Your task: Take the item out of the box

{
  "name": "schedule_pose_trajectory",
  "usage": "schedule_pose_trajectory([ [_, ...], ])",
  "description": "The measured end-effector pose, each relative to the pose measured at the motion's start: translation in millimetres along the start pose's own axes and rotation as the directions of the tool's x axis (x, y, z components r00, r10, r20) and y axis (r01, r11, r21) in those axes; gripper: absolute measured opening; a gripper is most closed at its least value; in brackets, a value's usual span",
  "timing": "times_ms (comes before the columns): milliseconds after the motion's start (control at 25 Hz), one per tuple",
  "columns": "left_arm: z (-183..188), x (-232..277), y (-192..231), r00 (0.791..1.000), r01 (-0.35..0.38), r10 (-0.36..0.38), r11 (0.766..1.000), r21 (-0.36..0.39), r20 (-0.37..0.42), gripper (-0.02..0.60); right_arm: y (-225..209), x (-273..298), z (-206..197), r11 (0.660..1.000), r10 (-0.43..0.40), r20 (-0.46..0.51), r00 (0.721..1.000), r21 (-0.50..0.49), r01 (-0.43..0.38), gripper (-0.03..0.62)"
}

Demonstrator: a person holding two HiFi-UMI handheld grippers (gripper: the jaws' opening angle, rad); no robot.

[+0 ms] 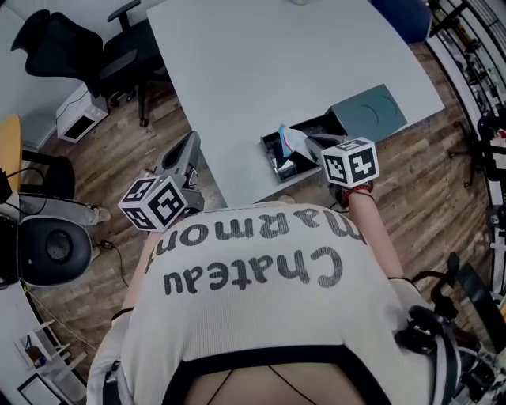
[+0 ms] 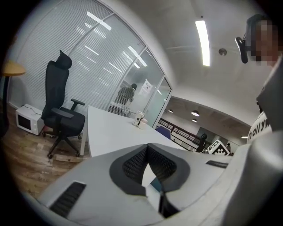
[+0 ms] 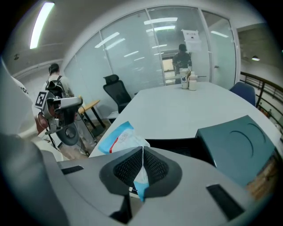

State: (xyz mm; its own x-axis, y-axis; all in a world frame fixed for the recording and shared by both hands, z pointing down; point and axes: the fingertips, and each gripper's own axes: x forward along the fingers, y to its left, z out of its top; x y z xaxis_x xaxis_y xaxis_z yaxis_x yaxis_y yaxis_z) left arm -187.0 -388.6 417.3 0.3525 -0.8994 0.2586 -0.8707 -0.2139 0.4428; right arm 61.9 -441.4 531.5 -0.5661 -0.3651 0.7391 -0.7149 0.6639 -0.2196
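Note:
A dark open box (image 1: 278, 150) sits at the near edge of the white table (image 1: 261, 63), with its teal lid (image 1: 368, 111) lying beside it on the right. My right gripper (image 1: 310, 145) reaches over the box and is shut on a blue and white packet (image 1: 290, 139). In the right gripper view the packet (image 3: 118, 139) is pinched between the pads (image 3: 154, 167), tilted up above the box's dark inside (image 3: 177, 146), next to the lid (image 3: 236, 148). My left gripper (image 1: 188, 144) hangs off the table's left edge, over the floor. Its jaws (image 2: 148, 151) are shut with nothing in them.
A black office chair (image 1: 75, 47) and a small white appliance (image 1: 79, 112) stand left of the table. A round black stool (image 1: 49, 249) is at the near left. Cups (image 3: 187, 79) stand at the table's far end. A blue chair (image 1: 403, 16) is at the far right corner.

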Motion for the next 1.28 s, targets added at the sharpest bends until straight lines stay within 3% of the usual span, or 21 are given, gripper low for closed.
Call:
schedule_pose_trajectory([
  [200,5,-2,3,0.997,0.075,-0.075,0.997,0.018,-0.017,-0.006,2,-24,13,0.989,-0.130,0.157,0.979,0.084,0.118,0.009],
  [360,0,-11,-3,0.991,0.127,-0.126,0.991,0.036,-0.041,-0.006,10,-52,17,0.971,-0.225,0.290,0.930,0.149,0.189,0.009],
  [520,-6,-26,3,0.985,0.161,-0.157,0.986,0.043,-0.070,-0.006,23,-68,13,0.947,-0.309,0.363,0.879,0.207,0.247,0.009],
  [760,-23,-52,18,0.976,0.205,-0.200,0.977,0.050,-0.090,-0.006,50,-80,-10,0.898,-0.426,0.405,0.809,0.302,0.321,0.009],
  [1280,-26,-47,1,0.948,0.294,-0.289,0.955,0.023,-0.135,-0.006,73,-126,-5,0.866,-0.489,0.457,0.743,0.358,0.350,0.009],
])
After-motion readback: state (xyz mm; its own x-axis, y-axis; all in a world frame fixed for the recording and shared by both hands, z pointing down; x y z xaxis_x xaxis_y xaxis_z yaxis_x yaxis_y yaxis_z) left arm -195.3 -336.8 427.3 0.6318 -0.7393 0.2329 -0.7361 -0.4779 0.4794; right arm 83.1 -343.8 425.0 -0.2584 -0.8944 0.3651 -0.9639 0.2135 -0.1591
